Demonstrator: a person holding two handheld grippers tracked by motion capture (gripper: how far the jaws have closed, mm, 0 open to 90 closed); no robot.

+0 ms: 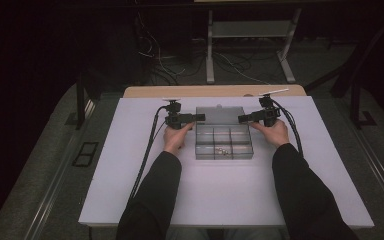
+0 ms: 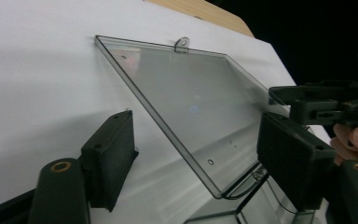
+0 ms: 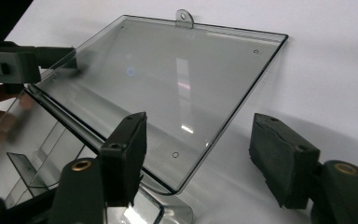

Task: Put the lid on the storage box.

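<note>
two grippers, left (image 1: 200,118) and right (image 1: 242,119), are flanking the lid (image 1: 219,115) edges, jaws apparently unclenched, gripping nothing yet.

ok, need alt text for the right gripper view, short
A clear plastic compartment box lies open on a white table, its transparent lid folded back flat, with the right claw straddling the lid's near corner, pads not touching it. The left claw reaches in at the lid's far side. The lid has a small hanging tab.
</note>
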